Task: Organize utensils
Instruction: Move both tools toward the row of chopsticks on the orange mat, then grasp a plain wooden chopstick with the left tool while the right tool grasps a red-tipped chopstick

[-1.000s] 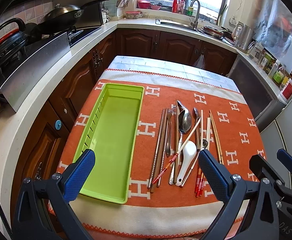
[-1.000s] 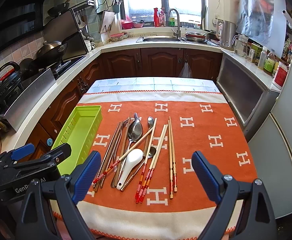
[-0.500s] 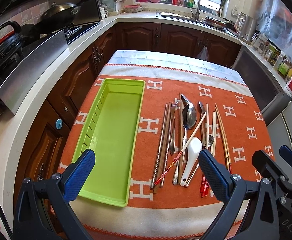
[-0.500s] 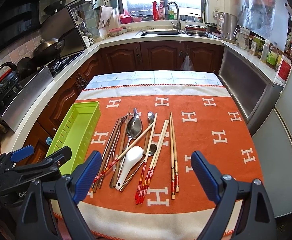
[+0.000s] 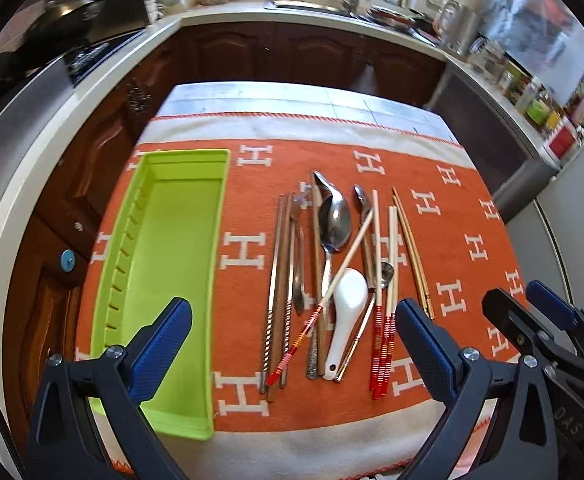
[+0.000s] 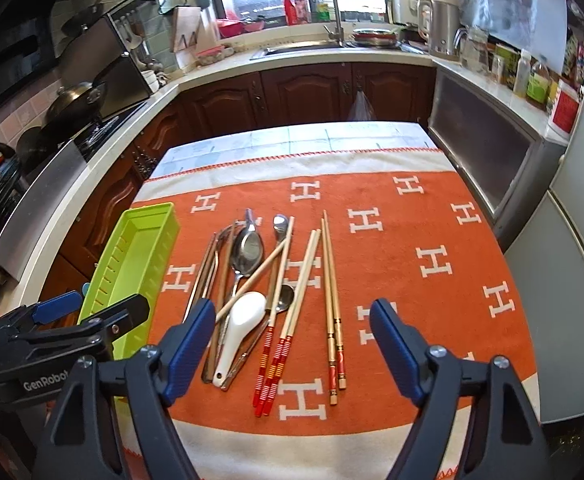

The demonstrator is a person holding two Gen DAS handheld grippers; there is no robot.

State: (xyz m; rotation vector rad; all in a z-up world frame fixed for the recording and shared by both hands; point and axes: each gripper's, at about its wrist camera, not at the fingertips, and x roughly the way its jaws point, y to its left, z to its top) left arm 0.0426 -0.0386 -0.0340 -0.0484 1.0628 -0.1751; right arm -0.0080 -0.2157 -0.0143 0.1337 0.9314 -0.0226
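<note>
An empty lime-green utensil tray (image 5: pixel 172 264) lies on the left of the orange cloth; it also shows in the right wrist view (image 6: pixel 132 264). To its right lie several utensils: a white ceramic spoon (image 5: pixel 345 312) (image 6: pixel 238 324), a large metal spoon (image 5: pixel 333 224) (image 6: pixel 247 250), metal chopsticks (image 5: pixel 278 280), red-banded chopsticks (image 5: pixel 383 292) (image 6: pixel 288 320) and wooden chopsticks (image 6: pixel 331 304). My left gripper (image 5: pixel 292 344) is open and empty above the utensils' near ends. My right gripper (image 6: pixel 292 340) is open and empty above the same spot.
The orange cloth with white H marks (image 6: pixel 431 264) covers a small table. Kitchen counters surround it, with a stove and pans at left (image 6: pixel 76 100), a sink at the back (image 6: pixel 303 46) and a fridge at right (image 6: pixel 571 280).
Both grippers have moved forward and lower toward the utensils, which now look larger. The left wrist view has shifted right. No utensil has moved.
</note>
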